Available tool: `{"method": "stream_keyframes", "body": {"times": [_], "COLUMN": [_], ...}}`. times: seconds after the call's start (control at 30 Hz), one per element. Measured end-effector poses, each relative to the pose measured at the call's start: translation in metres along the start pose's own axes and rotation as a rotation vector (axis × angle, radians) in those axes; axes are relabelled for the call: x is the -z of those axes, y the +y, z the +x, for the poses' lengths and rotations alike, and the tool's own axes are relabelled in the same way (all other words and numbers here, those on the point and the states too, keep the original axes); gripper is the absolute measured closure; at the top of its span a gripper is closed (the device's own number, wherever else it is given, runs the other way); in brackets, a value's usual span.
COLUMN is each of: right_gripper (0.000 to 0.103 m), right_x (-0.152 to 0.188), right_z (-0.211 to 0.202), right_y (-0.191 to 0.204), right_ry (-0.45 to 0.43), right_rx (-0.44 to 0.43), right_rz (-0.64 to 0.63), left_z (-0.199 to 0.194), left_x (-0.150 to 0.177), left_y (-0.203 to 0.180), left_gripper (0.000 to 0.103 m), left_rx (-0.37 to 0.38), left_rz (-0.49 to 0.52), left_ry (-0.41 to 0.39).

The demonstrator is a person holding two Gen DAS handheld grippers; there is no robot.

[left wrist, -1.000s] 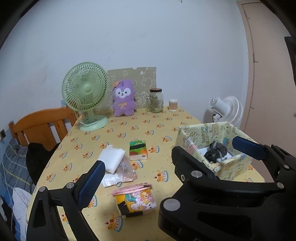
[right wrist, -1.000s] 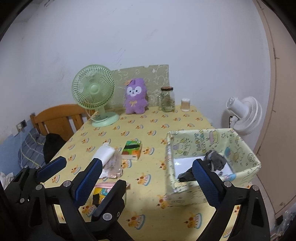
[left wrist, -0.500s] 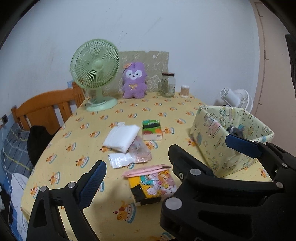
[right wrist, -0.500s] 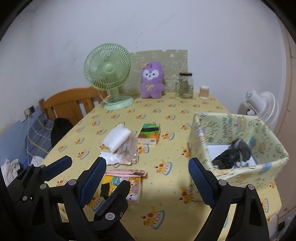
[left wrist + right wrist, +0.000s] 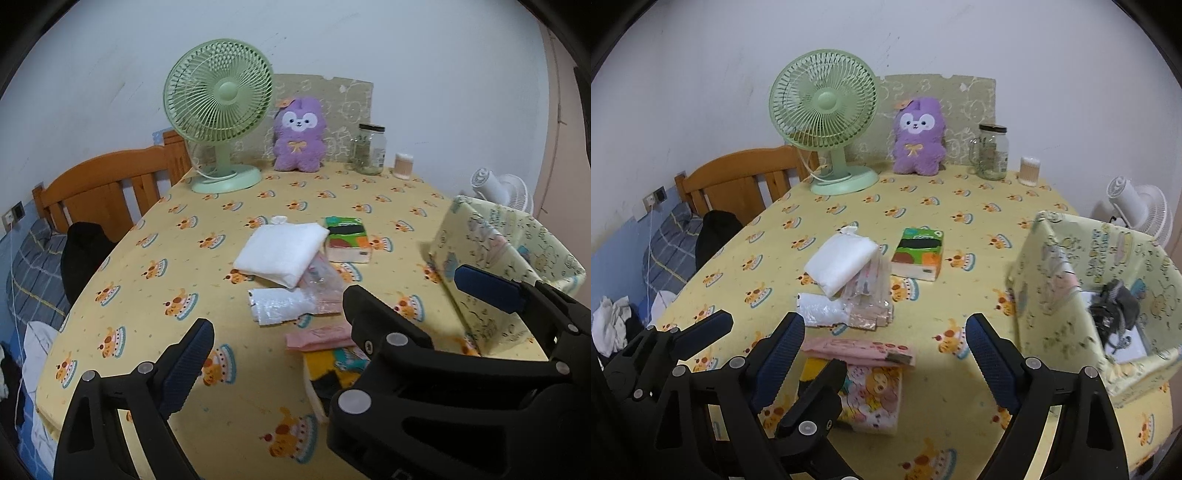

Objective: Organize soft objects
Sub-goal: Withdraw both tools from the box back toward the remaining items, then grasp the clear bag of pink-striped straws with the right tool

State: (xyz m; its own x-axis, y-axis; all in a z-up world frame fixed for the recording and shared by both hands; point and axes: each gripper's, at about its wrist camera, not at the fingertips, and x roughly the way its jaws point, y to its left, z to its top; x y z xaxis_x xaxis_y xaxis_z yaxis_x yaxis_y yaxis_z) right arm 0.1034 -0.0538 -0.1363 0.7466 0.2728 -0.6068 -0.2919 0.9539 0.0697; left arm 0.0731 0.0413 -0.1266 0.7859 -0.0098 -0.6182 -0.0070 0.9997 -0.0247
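Table (image 5: 960,206), yellow cake-print cloth: bare room lying toward the green desk fan (image 5: 823,110) and purple plush (image 5: 918,136) along the far wall.

Soft goods clustering mid-table: white folded pack (image 5: 840,264), green tissue pack (image 5: 918,253), crinkled clear bags (image 5: 846,310), cartoon tissue pack (image 5: 875,391) nearest.

Fabric bin (image 5: 1052,295) sitting at the right edge; only the right view is showing its dark contents.

Right gripper (image 5: 882,358): jaws apart, nothing between. Left gripper (image 5: 340,321): gaping, empty.

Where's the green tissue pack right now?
In both wrist views the green tissue pack lies mid-table, just right of the white folded bag and left of the fabric bin.
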Motion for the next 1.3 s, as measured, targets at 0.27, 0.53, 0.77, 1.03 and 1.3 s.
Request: {"method": "stream_keyframes", "body": {"times": [0.27,0.53,0.77,1.03,1.3], "right_gripper": [0.017,0.017,0.017,0.017,0.017], "right_x": [-0.011,-0.024,-0.038,-0.044,-0.043], "right_z": [0.022,0.034,0.043,0.062,0.077], "right_y": [0.004,0.004,-0.008,-0.023,-0.031], "right_ry": [0.025,0.016,-0.002,0.024,0.062], "right_rx": [-0.021,0.008,0.046,0.093,0.114], "right_rz": [0.021,0.023,0.076,0.134,0.161], "left_z": [0.016,0.035,0.049,0.074,0.098], "left_x": [-0.013,-0.028,-0.046,-0.057,-0.056], "left_y": [0.012,0.02,0.016,0.01,0.012], "left_gripper": [0.01,0.019,0.02,0.023,0.05], "left_rx": [-0.038,-0.034,-0.02,-0.014,0.01], "left_rz": [0.018,0.027,0.031,0.051,0.025], "left_ry": [-0.016,-0.003,-0.001,0.041,0.096]}}
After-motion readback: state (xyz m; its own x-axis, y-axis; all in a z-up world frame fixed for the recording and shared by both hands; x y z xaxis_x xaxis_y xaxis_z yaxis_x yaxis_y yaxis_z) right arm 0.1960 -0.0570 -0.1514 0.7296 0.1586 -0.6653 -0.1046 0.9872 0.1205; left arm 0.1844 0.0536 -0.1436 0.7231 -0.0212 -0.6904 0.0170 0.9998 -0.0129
